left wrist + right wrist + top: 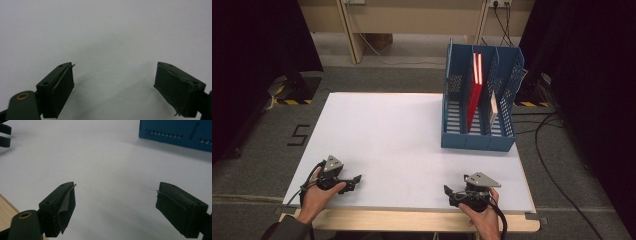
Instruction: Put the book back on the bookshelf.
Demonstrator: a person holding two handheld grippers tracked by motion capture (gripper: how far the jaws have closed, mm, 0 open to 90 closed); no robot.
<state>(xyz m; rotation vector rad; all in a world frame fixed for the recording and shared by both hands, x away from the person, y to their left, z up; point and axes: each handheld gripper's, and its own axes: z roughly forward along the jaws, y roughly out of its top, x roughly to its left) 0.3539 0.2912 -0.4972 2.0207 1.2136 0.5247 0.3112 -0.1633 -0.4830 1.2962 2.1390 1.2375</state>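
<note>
Both claws gape wide, holding nothing: left claw [354, 179] and right claw [448, 191] rest near the table [387, 135] front edge. Blue file rack [479, 100] with red book [474, 95] stands well beyond the right claw; bare table between.

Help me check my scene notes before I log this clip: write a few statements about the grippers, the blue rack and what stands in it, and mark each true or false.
1. The left gripper has its jaws wide apart with nothing between them. True.
2. The right gripper is clamped on the red book. False: its jaws are open and empty over the white table top.
3. The red book stands upright in the blue rack. True.
4. The blue rack sits at the table's near left corner. False: it stands at the far right.
5. A smaller pale book stands in the compartment to the right of the red one. True.
</note>
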